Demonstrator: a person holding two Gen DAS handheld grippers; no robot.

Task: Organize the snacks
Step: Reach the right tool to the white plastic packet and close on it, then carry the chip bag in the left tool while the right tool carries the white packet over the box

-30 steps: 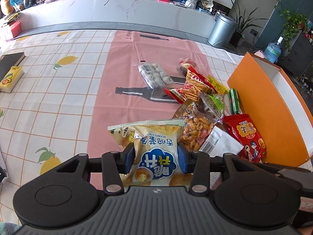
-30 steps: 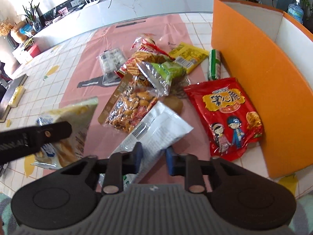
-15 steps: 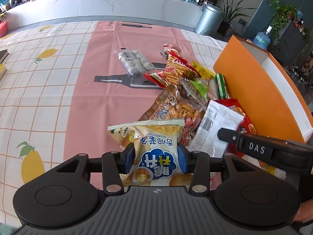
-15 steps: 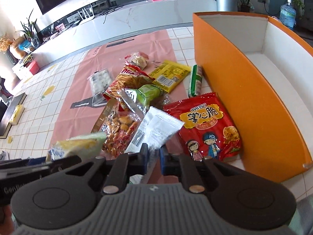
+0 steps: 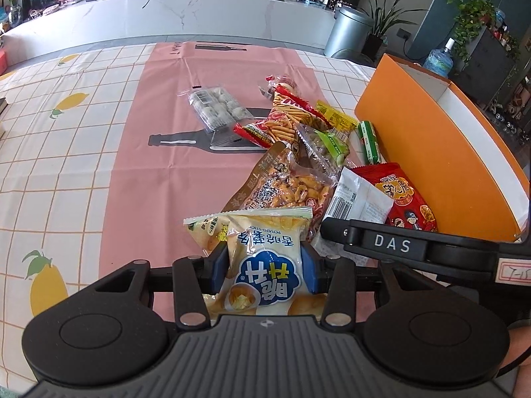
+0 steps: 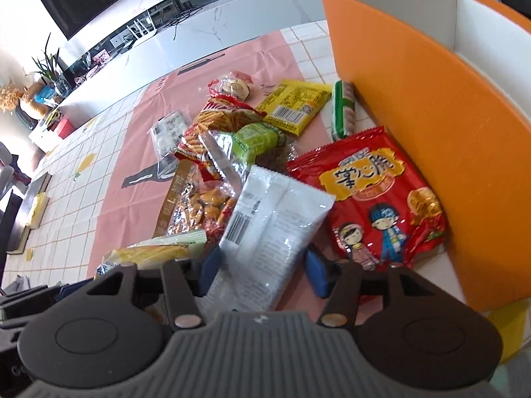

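- We find the left tool [image 5: 264,267] clamped on a yellow chip bag [image 5: 262,258], its blue pads pressed against both sides of the bag, which is held clear above the desk [image 5: 66,165].
- We find the right tool [image 6: 262,267] spread wide, its pads either side of a white packet [image 6: 275,219]; the left pad sits at the packet's edge, the right pad apart from it. Whether the packet rests on the pile or is lifted, we cannot tell.
- Just beyond the white packet lie a bag of glazed nuts [image 6: 195,205] and a red bag with cartoon children [image 6: 375,199], the latter touching the orange box [image 6: 431,132].
- Farther out we note a green pack [image 6: 255,139], a red bag of sticks [image 6: 225,119], a yellow packet [image 6: 292,106], a green roll [image 6: 343,109] beside the box wall, and a clear pack of white sweets [image 5: 215,109].
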